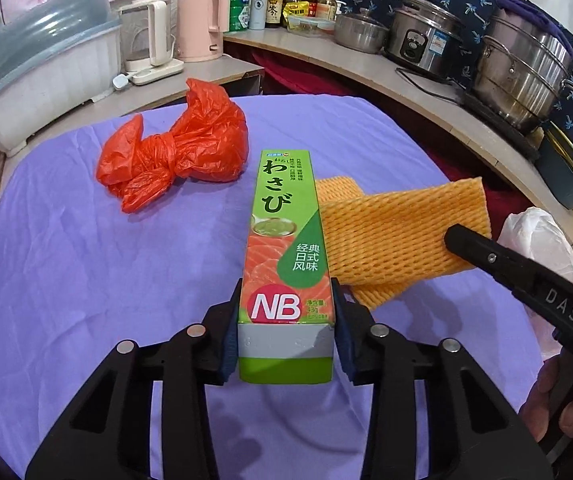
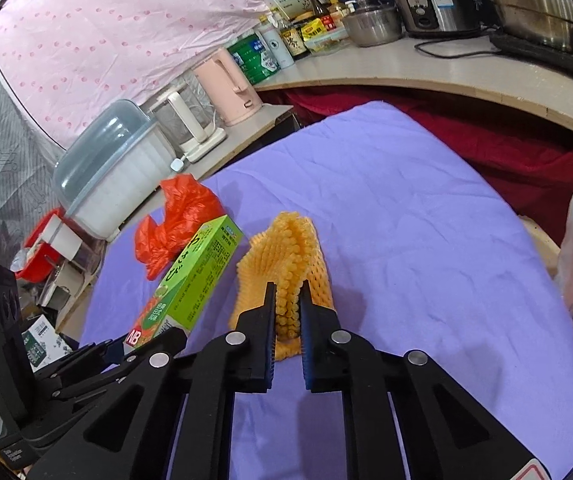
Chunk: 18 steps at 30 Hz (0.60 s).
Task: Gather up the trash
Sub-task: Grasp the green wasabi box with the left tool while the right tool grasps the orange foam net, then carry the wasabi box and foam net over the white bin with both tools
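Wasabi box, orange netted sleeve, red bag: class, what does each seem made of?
Wasabi box: likely glossy printed cardboard, with sharp folded edges. Orange netted sleeve: probably soft foam mesh, with an open diamond lattice. Red bag: thin plastic film, crinkled, shiny, knotted.

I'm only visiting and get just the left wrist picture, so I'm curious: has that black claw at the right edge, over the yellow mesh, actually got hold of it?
Observer: Yes. In the right wrist view the right claw is shut on a raised fold of the yellow foam net, one finger on each side.
Operator: Does the rest of it lie flat?
Observer: No, it stands up in a ridge, like a little tent running away from the claw.
Operator: Is there anything off to the side that I can't see?
Observer: A red tub sits low, past the left edge of the purple-covered table, under the lidded dish box.
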### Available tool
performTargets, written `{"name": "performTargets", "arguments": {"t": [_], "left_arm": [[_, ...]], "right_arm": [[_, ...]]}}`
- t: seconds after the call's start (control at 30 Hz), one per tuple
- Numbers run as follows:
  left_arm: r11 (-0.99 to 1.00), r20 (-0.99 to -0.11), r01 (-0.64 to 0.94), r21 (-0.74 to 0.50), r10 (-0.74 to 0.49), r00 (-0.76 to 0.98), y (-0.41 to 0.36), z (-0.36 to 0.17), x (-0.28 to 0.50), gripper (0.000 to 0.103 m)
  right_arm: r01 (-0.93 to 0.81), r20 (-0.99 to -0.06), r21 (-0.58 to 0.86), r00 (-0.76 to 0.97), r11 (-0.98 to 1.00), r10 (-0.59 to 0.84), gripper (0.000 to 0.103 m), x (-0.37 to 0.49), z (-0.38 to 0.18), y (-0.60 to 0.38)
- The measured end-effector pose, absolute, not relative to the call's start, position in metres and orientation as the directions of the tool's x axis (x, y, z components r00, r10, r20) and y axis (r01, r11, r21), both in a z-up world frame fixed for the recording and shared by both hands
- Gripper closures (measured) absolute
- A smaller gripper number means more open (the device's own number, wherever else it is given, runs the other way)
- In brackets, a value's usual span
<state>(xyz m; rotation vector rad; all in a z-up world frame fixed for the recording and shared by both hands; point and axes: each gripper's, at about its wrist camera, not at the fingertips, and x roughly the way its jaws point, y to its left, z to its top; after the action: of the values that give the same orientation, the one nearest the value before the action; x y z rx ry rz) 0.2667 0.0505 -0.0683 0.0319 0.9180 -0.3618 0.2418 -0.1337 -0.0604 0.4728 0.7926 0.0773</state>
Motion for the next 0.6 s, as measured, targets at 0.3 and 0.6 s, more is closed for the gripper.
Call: {"name": "performTargets", "arguments": {"t": [0.3, 0.6], "left_arm": [[0.934, -0.766, 0.334, -0.126, -0.305, 0.566, 0.035, -0.034, 0.208, 0.066], [0.917, -0.744, 0.384, -0.107, -0.33, 0.581, -0.001, -0.007, 0.156, 0.066]], "right_arm": [[0.096, -0.599, 0.446, 0.771, 0.89, 0.217, 0.093, 0.185, -0.015, -0.152], [0.126, -0.556, 0.45, 0.814, 0.884, 0.167, 0.093, 0.131, 0.01, -0.186]]}}
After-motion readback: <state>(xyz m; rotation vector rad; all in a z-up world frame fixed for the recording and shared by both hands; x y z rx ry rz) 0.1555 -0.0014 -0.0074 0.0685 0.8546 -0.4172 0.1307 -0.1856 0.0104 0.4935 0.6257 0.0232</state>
